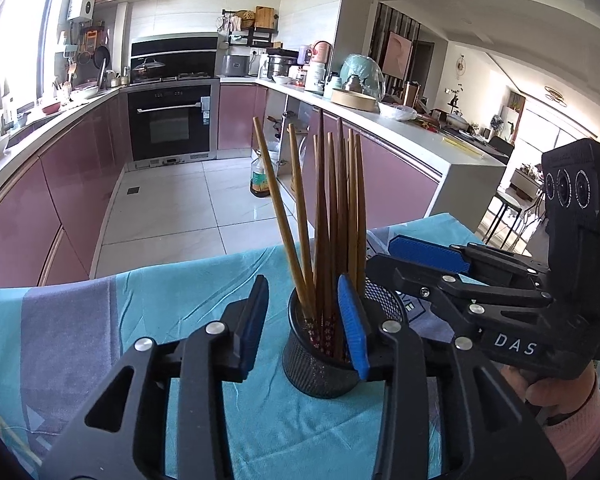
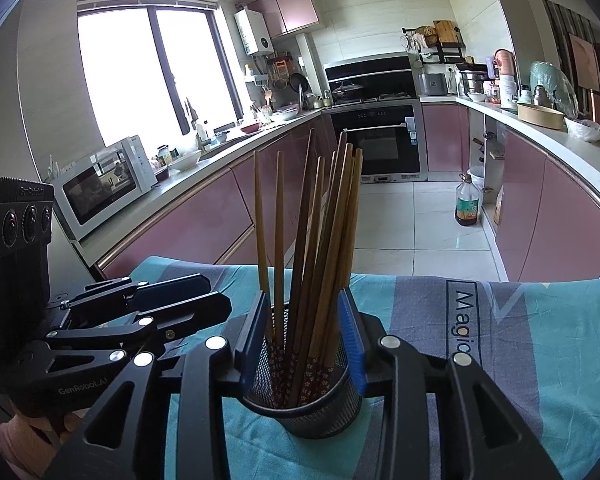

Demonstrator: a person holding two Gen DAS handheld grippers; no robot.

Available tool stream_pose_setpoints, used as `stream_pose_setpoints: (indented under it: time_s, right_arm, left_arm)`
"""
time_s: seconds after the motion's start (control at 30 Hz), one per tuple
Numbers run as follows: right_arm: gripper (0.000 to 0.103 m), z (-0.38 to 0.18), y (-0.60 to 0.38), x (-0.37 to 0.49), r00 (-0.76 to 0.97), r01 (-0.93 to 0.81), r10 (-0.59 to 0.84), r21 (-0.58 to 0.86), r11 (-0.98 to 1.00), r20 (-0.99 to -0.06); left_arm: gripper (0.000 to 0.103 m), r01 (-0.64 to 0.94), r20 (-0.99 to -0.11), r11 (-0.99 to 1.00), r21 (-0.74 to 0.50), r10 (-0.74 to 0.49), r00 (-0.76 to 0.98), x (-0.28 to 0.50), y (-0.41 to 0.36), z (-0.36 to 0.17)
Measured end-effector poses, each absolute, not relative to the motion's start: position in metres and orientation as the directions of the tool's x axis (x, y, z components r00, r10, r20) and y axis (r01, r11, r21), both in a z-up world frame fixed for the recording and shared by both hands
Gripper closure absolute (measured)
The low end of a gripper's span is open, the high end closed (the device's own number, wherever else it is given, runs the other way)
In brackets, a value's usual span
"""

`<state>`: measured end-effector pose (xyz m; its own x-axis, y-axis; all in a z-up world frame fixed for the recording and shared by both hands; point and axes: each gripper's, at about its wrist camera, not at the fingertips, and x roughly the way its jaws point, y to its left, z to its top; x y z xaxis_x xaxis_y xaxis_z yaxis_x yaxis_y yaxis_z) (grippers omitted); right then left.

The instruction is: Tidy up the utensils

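My table is covered by a cloth (image 1: 148,320) in teal with grey-purple bands, creased in places and hanging over the far edge; one grey band carries printed lettering that reads "Magic" in my right wrist view. Directly on the cloth stands a black mesh cup (image 2: 304,412), upright, on a teal part. I see nothing of the tabletop itself under the cloth.

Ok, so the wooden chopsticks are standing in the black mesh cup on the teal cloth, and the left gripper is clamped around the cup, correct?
Not quite: it is the right gripper whose pads bracket the black mesh cup, as the right wrist view shows. The left gripper is open, with the cup off to its right side. The wooden chopsticks do stand in the cup on the teal cloth.
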<state>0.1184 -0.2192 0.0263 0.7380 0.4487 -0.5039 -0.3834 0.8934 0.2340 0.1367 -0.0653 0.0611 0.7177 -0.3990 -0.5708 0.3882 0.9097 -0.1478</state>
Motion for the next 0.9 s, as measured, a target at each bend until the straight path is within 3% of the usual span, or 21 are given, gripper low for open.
stream_pose_setpoints:
  time_s: [0.07,0.1,0.17,0.23,0.4,0.47,0.9]
  right_arm:
    - [0.058,0.025,-0.218,0.112,0.745,-0.384,0.441,0.219,0.897,-0.501]
    - [0.053,0.025,-0.217,0.107,0.749,-0.384,0.437,0.211,0.899,-0.497]
    - [0.046,0.023,-0.216,0.099,0.757,-0.383,0.429,0.198,0.902,-0.493]
    - [0.025,0.020,-0.213,0.091,0.767,-0.379,0.416,0.178,0.908,-0.489]
    - [0.011,0.017,-0.206,0.069,0.810,-0.349,0.360,0.113,0.930,-0.462]
    - [0.007,0.017,-0.205,0.060,0.836,-0.333,0.341,0.098,0.938,-0.430]
    - [0.007,0.004,-0.189,0.011,0.925,-0.255,0.258,0.048,0.966,-0.279]
  left_arm:
    - [0.052,0.375,-0.561,0.915,-0.147,-0.389,0.730,0.130,-0.058,0.059]
    - [0.041,0.366,-0.556,0.918,-0.152,-0.385,0.736,0.128,-0.054,0.058]
    - [0.038,0.346,-0.543,0.926,-0.151,-0.370,0.754,0.120,-0.044,0.056]
    - [0.026,0.319,-0.533,0.938,-0.134,-0.340,0.775,0.113,-0.035,0.055]
    - [0.007,0.232,-0.491,0.968,-0.092,-0.247,0.836,0.090,-0.010,0.048]
    - [0.006,0.200,-0.458,0.977,-0.066,-0.208,0.864,0.077,-0.002,0.046]
    - [0.006,0.085,-0.339,0.993,-0.079,-0.107,0.935,0.018,0.036,0.023]
